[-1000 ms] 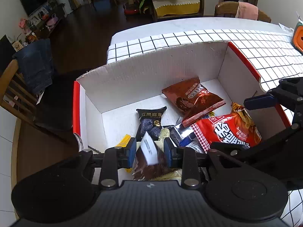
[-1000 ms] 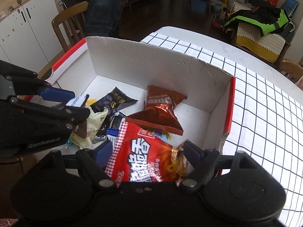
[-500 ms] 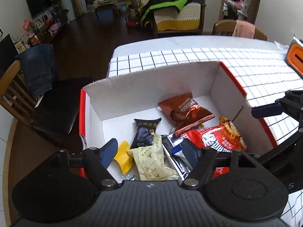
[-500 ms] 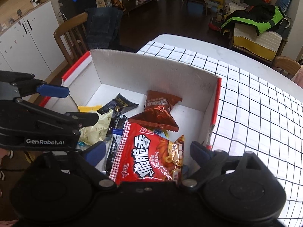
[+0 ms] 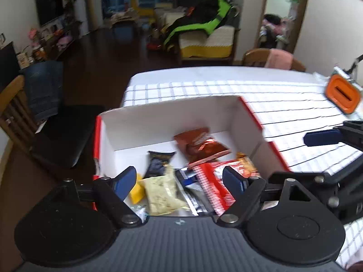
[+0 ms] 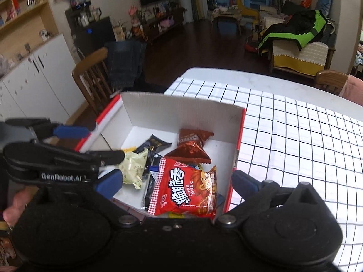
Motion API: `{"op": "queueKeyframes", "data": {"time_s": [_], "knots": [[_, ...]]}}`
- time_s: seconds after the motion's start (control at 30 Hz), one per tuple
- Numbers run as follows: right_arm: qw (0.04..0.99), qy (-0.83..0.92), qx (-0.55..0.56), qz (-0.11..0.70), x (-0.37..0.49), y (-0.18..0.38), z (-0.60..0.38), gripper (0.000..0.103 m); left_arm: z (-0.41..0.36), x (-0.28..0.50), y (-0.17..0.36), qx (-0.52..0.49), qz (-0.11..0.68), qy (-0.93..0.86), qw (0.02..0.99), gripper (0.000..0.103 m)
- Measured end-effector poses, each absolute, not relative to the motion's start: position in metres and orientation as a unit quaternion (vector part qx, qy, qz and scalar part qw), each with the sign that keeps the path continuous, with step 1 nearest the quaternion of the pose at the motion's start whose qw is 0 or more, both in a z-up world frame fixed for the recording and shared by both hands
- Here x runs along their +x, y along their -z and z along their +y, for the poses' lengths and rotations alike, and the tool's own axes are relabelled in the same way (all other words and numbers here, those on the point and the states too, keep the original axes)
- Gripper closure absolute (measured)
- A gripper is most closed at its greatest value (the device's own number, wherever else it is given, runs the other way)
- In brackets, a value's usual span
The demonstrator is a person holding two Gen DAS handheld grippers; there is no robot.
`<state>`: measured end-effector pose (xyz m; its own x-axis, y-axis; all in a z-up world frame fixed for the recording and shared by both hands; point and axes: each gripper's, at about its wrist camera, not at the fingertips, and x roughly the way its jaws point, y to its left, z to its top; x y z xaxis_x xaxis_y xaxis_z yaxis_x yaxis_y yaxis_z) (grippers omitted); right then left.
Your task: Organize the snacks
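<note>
A white cardboard box with red edges point(image 5: 168, 115) point(image 6: 181, 111) stands on the checked tablecloth and holds several snack packs: a brown pack point(image 5: 199, 145) point(image 6: 192, 145), a black pack point(image 5: 158, 163) point(image 6: 154, 144), a pale yellow pack point(image 5: 161, 192) point(image 6: 133, 165), a red noodle pack point(image 5: 215, 181) point(image 6: 186, 188) and a small yellow pack point(image 5: 136, 191). My left gripper point(image 5: 181, 181) is open and empty above the box's near side; it also shows in the right wrist view point(image 6: 90, 142). My right gripper point(image 6: 177, 181) is open and empty above the box's near right corner.
The checked tablecloth point(image 6: 295, 140) covers the table to the right of the box. An orange object point(image 5: 342, 93) lies at the table's far right. A wooden chair with jeans over it point(image 6: 97, 77) stands left of the table, with another chair point(image 5: 267, 59) behind.
My left gripper opened and let go of a brown-and-white pack into the box, then rose and drew back. My right gripper also rose and drew back from the box.
</note>
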<state>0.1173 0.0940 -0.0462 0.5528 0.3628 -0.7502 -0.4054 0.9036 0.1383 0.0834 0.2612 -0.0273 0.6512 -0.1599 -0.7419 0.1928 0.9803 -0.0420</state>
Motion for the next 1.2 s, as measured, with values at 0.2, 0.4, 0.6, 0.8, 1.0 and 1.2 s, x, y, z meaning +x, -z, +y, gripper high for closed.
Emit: {"op": "queueKeyframes", "data": {"time_s": [0.2,0.4,0.6,0.8,1.0,1.2], "knots": [[0.892,-0.204,0.001,0.404,0.104,0.039,0.080,0.000,0.255,0.064,0.018,0.001,0.384,0.118,0.916,0.006],[0.900,-0.189,0.042,0.391,0.090,0.036,0.062,0.000,0.254,0.054,0.008,-0.030,0.378,0.122,0.917,0.000],[0.909,-0.178,0.041,0.374,0.076,0.033,0.058,0.000,0.248,0.042,0.002,-0.015,0.365,0.089,0.926,0.000],[0.917,-0.165,0.036,0.361,0.064,0.032,0.062,0.000,0.247,0.033,0.000,-0.008,0.350,0.059,0.935,0.000],[0.923,-0.151,0.048,0.352,0.059,0.033,0.059,0.000,0.248,0.027,0.002,-0.021,0.353,0.058,0.934,0.000],[0.921,-0.147,0.063,0.355,0.057,0.036,0.056,0.000,0.245,0.020,0.001,-0.021,0.351,0.064,0.934,0.000]]}}
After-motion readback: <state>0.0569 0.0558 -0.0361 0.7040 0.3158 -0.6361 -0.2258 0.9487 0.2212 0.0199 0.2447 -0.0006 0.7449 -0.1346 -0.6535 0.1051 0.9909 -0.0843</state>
